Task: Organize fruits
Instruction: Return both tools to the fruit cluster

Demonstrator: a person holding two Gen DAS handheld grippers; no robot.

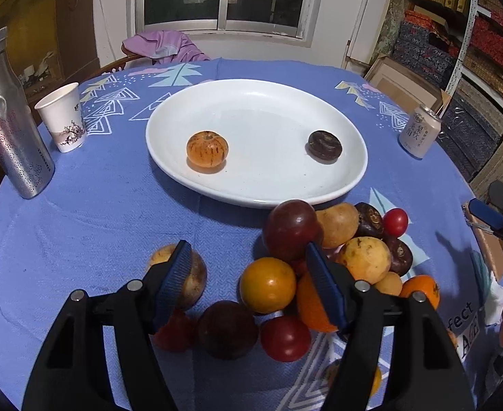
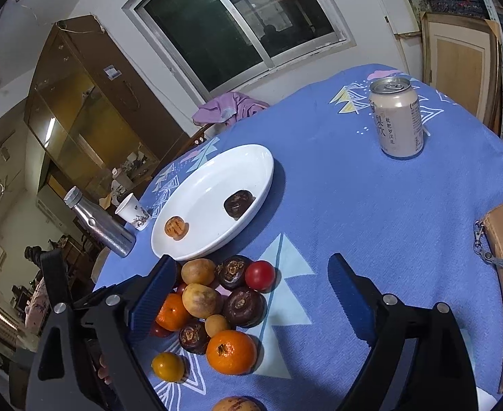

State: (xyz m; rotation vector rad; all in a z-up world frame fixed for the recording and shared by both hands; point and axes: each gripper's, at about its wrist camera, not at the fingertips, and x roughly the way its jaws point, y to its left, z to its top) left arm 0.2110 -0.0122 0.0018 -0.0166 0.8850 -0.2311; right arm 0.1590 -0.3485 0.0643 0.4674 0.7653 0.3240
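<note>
Both empty, the left gripper (image 1: 248, 267) and right gripper (image 2: 248, 294) gaped wide over the fruit pile (image 1: 320, 260); next likely: grasp the orange (image 1: 268, 285), carry toward the white plate (image 1: 251, 102) at 12 o'clock.

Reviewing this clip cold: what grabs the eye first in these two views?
The big white plate at the table's middle, holding only an orange fruit and a dark one set apart. Next, the colourful fruit pile on the blue tablecloth just before it, with the left gripper open over its near edge and the right gripper open too.
</note>
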